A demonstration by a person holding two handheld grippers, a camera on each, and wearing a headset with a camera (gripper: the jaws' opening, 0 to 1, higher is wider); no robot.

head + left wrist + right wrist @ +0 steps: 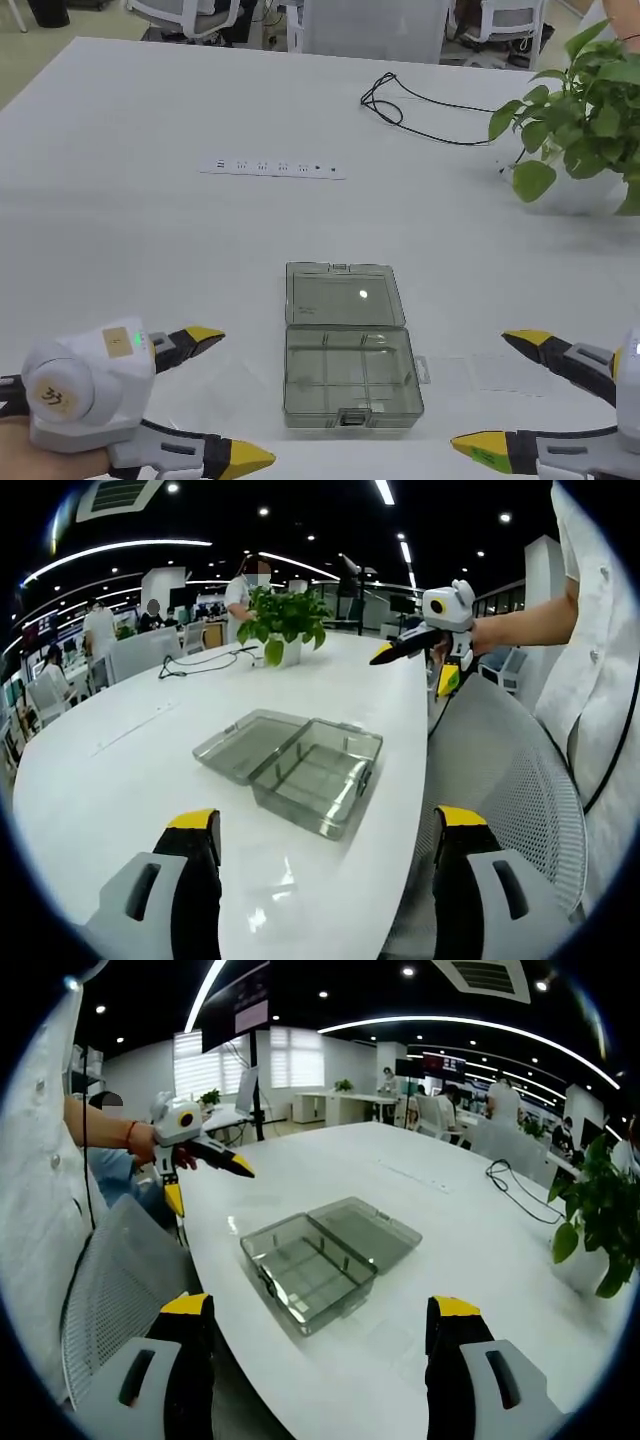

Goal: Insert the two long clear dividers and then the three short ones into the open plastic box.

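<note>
The smoky clear plastic box [348, 385] lies open near the table's front edge, its lid [345, 296] flat behind the base. Faint grid lines show inside the base. Flat clear dividers [500, 372] lie on the table just right of the box. My left gripper [228, 397] is open to the left of the box, holding nothing. My right gripper [500, 392] is open to the right, over the near end of the dividers. The box [290, 765] lies ahead of the open left gripper [325, 830]; the box [325, 1260] also sits ahead of the open right gripper [315, 1315].
A white power strip [272, 168] lies mid-table behind the box. A black cable [420, 110] loops at the back right beside a potted plant [585, 110]. A mesh chair [120, 1270] stands at the table's near edge.
</note>
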